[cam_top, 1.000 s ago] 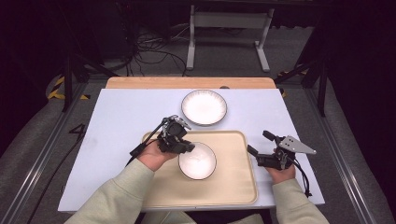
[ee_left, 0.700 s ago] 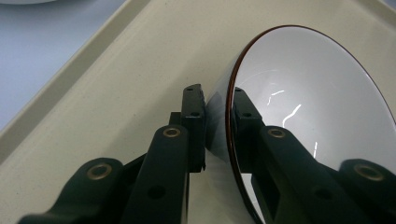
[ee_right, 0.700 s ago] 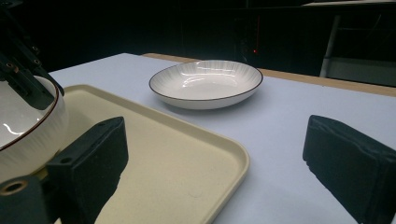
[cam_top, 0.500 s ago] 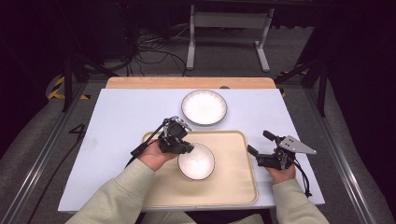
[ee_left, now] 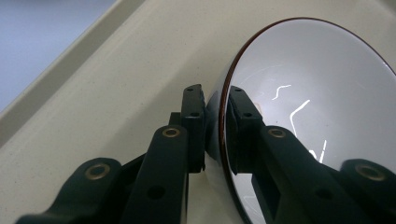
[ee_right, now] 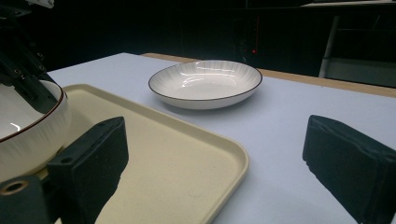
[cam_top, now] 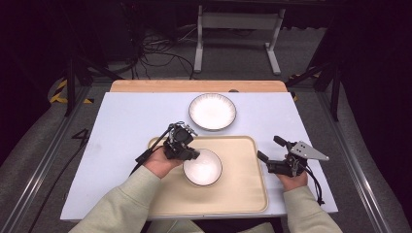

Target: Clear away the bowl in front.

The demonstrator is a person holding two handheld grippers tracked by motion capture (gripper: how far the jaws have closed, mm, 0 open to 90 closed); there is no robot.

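we have the left gripper point(cam_top: 193, 154) clamped on the near-left rim of the bowl point(cam_top: 203, 167), one jaw inside and one outside the wall, as the left gripper view makes plain with the rim point(ee_left: 224, 116) pinched between them. the bowl sits on the tray point(cam_top: 243, 189), toward its left half and a little to the far side, with its base seemingly down on the tray surface, though we cannot be sure it bears full weight there. the right gripper point(cam_top: 269, 151) waits just off the tray's right edge with its jaws spread wide and nothing between them, pointing across toward the plate point(cam_top: 212, 111) that lies on the table point(cam_top: 126, 121) beyond the tray. we judge the step in hand to be setting the bowl on the tray, at the point of letting go. the next move calls for us to part the left jaws cleanly and lift straight off the rim without tipping the bowl, then go for the plate.
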